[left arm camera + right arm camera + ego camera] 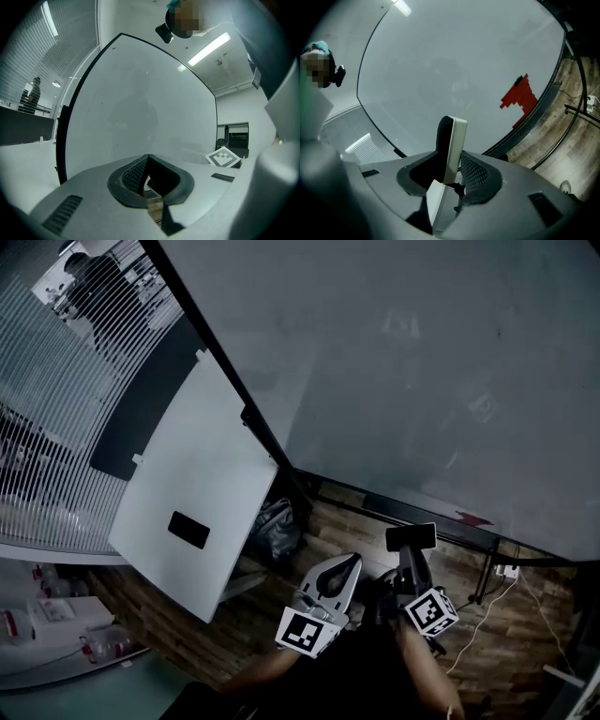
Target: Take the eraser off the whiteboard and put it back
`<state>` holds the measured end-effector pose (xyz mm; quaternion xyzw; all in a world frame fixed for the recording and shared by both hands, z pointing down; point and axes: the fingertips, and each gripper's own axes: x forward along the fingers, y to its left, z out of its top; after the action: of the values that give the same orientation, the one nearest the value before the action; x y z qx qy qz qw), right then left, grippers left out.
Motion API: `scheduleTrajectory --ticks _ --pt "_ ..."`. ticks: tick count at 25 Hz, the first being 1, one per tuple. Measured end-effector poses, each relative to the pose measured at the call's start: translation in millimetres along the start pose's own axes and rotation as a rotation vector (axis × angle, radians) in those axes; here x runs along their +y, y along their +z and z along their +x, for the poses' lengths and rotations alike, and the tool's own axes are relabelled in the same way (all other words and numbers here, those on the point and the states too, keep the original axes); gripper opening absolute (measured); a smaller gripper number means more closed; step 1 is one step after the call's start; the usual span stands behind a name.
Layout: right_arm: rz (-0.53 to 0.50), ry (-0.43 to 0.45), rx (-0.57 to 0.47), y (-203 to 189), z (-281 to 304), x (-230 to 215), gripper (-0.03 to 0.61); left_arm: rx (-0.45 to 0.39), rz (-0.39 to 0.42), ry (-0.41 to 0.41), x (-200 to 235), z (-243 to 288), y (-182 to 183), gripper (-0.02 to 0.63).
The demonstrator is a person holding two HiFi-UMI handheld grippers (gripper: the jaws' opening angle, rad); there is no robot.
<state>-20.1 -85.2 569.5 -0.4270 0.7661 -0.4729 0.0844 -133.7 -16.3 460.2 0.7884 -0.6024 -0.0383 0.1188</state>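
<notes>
Near, the right tool grips the eraser upright; the left tool is closed on nothing; beneath lies wood floor; beyond, the big whiteboard bears a red mark — the eraser is held near its lower edge; slatted blinds stand far left.

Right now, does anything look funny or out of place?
Yes: the eraser isn't on the whiteboard. It stands on edge, pinched in the right gripper. A jagged red patch sits near the board's lower edge; I can't tell what it is.
</notes>
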Motion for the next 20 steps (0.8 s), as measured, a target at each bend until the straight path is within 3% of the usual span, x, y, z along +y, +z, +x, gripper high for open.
scheduleTrajectory --ticks 4,9,20 --pt "0.048 -0.054 -0.008 0 12 -20 0.153 0.016 -0.008 0.000 5 10 -3 0.000" --pt "0.191 -0.123 -0.007 -13 26 -52 0.153 0.027 -0.018 -0.004 7 22 -6 0.000" --pt "0.400 -0.211 -0.019 -30 49 -91 0.153 0.051 -0.033 -0.011 5 28 -11 0.000"
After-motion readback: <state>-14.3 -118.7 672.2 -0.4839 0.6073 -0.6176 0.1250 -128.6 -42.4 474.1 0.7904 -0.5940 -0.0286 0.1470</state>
